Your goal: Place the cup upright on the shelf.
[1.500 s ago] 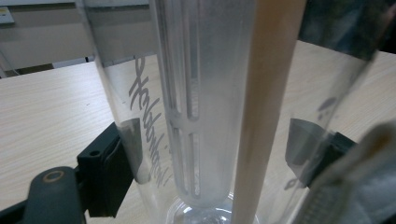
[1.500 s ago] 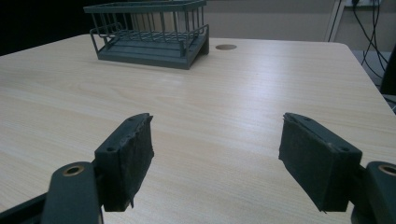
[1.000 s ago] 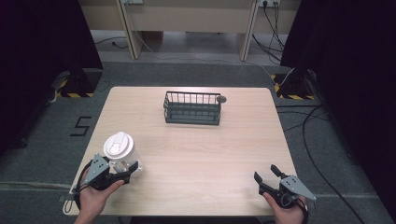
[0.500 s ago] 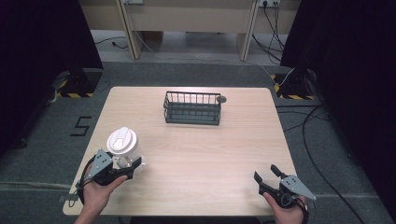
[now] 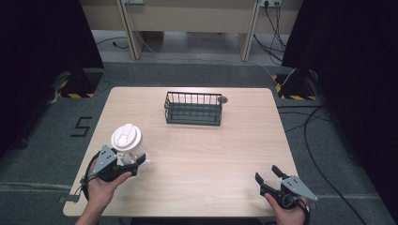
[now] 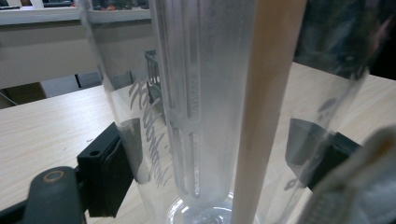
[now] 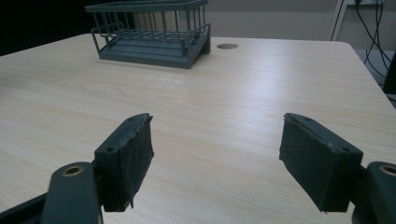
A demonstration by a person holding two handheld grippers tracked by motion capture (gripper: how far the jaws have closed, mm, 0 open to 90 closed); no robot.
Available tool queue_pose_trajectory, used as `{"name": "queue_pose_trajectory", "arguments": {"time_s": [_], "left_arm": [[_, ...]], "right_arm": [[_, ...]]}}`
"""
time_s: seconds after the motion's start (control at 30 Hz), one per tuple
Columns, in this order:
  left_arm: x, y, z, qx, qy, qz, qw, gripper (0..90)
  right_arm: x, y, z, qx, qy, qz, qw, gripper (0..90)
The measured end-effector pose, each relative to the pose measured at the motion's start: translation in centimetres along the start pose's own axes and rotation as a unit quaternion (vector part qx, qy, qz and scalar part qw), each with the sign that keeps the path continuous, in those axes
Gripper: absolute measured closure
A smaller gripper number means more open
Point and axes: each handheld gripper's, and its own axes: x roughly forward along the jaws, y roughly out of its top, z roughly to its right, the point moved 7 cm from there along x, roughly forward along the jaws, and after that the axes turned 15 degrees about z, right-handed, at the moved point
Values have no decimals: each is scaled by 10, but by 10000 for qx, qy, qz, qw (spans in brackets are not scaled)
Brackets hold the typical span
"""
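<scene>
The light wood table has open room between its near left corner and the dark wire basket at the far middle — the likely path. A clear plastic tumbler with a white lid stands upright, long axis vertical, near the left edge. The left gripper clasps its lower wall; the right gripper rests wide open, well apart

The tumbler is clear plastic with a white lid and what looks like pale grey script on its wall. The wire basket is dark grey-green. The table is light wood-grain. Both grippers' jaws are black.
</scene>
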Motion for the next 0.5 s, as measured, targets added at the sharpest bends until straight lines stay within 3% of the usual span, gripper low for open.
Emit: {"name": "queue_pose_trajectory", "arguments": {"time_s": [0.5], "left_arm": [[18,5,4,-40,-60,69,9999,179]], "right_arm": [[0,0,0,5,17,-10,10000,258]]}}
